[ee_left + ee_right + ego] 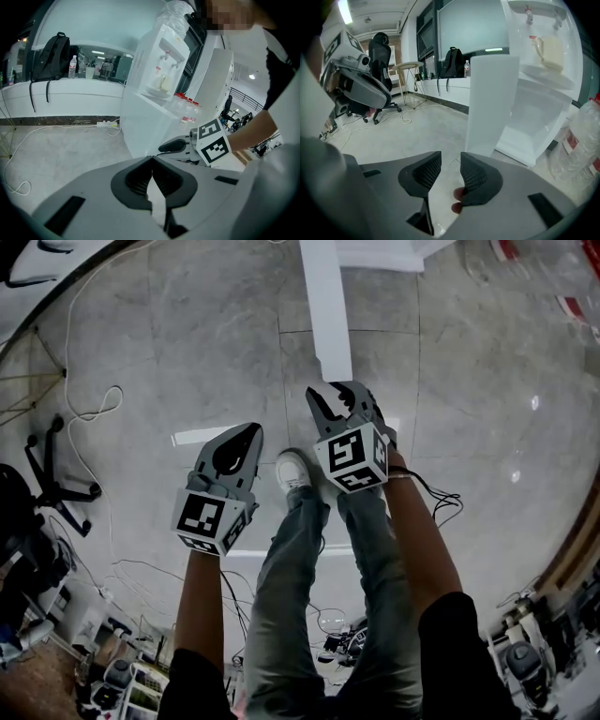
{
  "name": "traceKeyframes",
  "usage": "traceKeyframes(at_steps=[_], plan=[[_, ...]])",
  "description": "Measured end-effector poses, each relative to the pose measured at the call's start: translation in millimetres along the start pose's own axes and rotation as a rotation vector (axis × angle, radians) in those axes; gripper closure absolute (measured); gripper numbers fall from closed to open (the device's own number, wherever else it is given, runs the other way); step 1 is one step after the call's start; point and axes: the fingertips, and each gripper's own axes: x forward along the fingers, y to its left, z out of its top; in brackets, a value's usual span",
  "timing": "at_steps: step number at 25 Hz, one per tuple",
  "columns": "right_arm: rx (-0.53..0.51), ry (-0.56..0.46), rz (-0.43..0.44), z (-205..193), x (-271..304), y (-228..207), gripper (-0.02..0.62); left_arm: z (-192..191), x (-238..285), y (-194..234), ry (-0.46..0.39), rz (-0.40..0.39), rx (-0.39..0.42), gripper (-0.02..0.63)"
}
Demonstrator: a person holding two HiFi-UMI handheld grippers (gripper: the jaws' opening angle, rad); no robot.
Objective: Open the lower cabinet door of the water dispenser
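Observation:
The white water dispenser (543,70) stands at the right of the right gripper view. Its lower cabinet door (492,103) is swung out wide, showing the empty white inside (529,122). From the head view the door (326,306) is a narrow white strip ahead of both grippers. My right gripper (451,161) is open just short of the door's lower edge, with nothing between its pads. My left gripper (151,159) is shut on nothing and held to the left, apart from the dispenser (159,70). In the head view the left gripper (242,432) is nearer me than the right gripper (328,393).
Large water bottles (581,136) stand right of the dispenser. An office chair (382,56) and a backpack (452,61) on a counter are far left. Cables (84,409) and a power strip (107,123) lie on the grey floor. My white shoe (295,470) is under the grippers.

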Motion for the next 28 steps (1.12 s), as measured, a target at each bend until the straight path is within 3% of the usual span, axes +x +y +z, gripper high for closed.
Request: traceKeyframes(at_steps=[8, 16, 28], plan=[[0.082, -0.03, -0.023, 7.3, -28.2, 5.7, 0.48, 14.3, -6.2, -13.9, -0.004, -0.001, -0.005, 0.595], [0.17, -0.016, -0.107, -1.2, -69.3, -13.9, 0.575, 28.7, -5.4, -30.2, -0.013, 0.003, -0.032, 0.595], [0.257, -0.046, -0.201, 13.8, -151.1, -67.0, 0.581, 83.2, 6.8, -78.9, -0.016, -0.042, 0.02, 0.595]])
